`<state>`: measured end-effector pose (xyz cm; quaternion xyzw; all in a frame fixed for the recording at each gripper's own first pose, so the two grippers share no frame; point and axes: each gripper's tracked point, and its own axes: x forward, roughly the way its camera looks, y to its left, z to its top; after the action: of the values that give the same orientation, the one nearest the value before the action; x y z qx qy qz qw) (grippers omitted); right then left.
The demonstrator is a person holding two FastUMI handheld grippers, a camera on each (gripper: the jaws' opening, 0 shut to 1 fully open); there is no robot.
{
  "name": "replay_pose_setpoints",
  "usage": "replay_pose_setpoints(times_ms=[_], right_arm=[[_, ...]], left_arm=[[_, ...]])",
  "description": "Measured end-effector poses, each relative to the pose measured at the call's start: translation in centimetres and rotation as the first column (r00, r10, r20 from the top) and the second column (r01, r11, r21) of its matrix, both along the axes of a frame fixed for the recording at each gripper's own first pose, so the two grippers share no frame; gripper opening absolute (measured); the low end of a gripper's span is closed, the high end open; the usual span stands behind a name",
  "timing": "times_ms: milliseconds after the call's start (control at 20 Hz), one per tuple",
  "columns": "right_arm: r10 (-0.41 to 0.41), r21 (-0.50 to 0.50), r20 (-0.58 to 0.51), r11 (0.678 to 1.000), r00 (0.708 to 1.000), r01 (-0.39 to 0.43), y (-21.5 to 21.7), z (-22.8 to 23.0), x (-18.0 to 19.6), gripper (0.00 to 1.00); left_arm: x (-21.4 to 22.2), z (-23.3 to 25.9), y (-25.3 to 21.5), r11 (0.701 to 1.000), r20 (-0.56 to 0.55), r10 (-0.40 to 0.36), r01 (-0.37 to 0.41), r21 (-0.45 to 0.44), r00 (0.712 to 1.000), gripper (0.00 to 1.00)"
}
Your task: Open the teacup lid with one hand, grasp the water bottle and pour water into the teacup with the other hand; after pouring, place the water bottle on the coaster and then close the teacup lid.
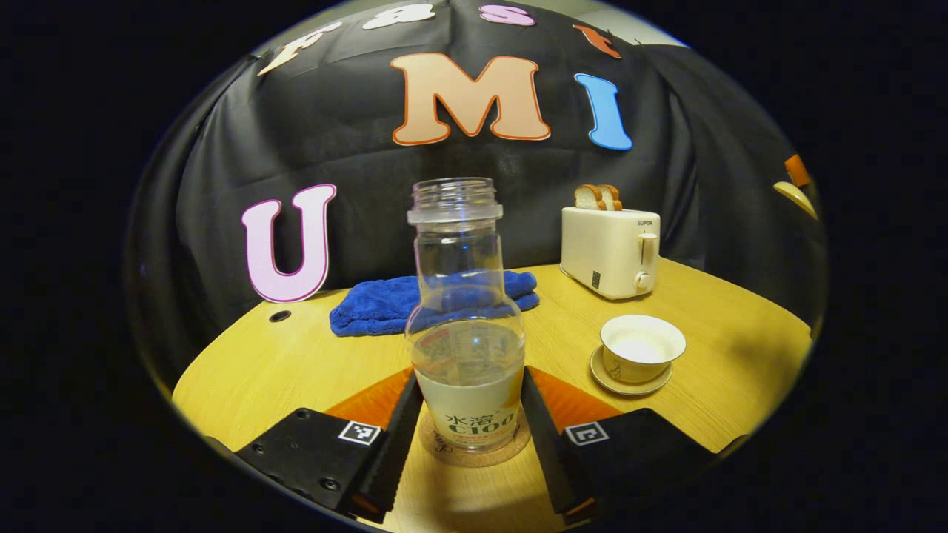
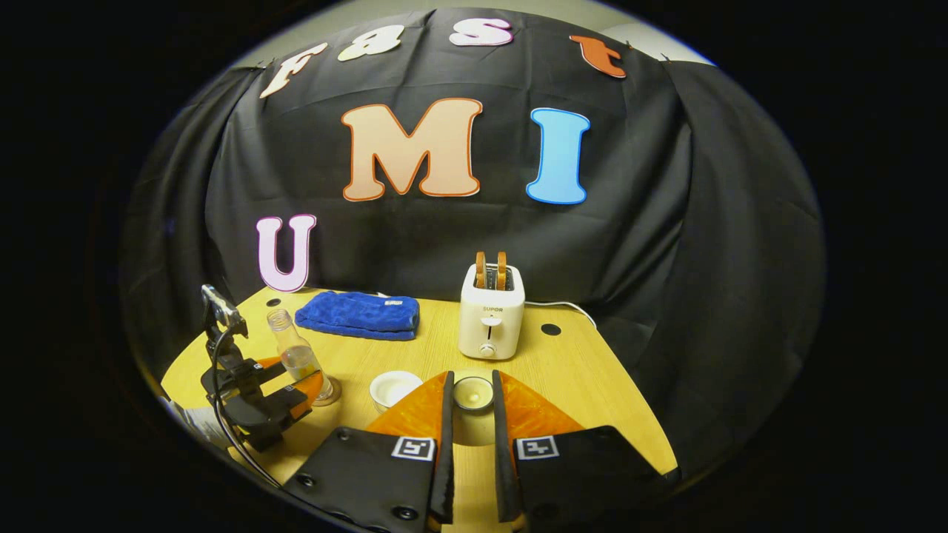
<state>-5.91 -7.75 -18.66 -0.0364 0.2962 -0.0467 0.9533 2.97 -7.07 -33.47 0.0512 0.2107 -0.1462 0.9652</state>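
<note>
**Q:** Nearest the lens, what sat?

**A:** Left gripper (image 1: 471,377), jaws pressed on the water bottle (image 1: 466,348), upright on its coaster (image 1: 474,459). Right gripper (image 2: 472,381) pinched the teacup lid (image 2: 472,394) narrowly.

**Q:** Which step?

**A:** Likely lifting to pour, or just set down; I couldn't tell. Open teacup (image 1: 641,348) waited right. Beyond, the blue towel (image 1: 385,303) and toaster (image 1: 611,252) blocked nothing.

One bottle (image 1: 466,326), one coaster (image 1: 474,450), one teacup (image 1: 641,348), one saucer (image 1: 630,382), one lid (image 2: 472,394), one toaster (image 1: 610,250), two toast slices (image 1: 598,197), one blue towel (image 1: 385,303).
</note>
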Motion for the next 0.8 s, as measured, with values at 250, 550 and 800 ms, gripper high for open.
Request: replay_pose_setpoints(times_ms=[250, 550, 800], right_arm=[[0.001, 0.018, 0.005, 1.0, 1.0, -0.001, -0.6, -0.2, -0.1, 0.26], [0.01, 0.053, 0.017, 0.999, 1.0, -0.011, -1.0, -0.8, 0.2, 0.26], [-0.001, 0.087, 0.003, 0.996, 1.0, 0.001, -2.1, -2.2, -0.5, 0.26]], left_arm=[[0.5, 0.6, 0.3, 0.993, 0.0, -0.056, 0.056, 0.1, 0.998, 0.71], [1.3, 2.8, 0.6, 0.959, 0.039, -0.128, 0.114, 0.26, 0.991, 0.71], [2.1, 4.1, 0.5, 0.882, 0.056, -0.211, 0.165, 0.44, 0.976, 0.71]])
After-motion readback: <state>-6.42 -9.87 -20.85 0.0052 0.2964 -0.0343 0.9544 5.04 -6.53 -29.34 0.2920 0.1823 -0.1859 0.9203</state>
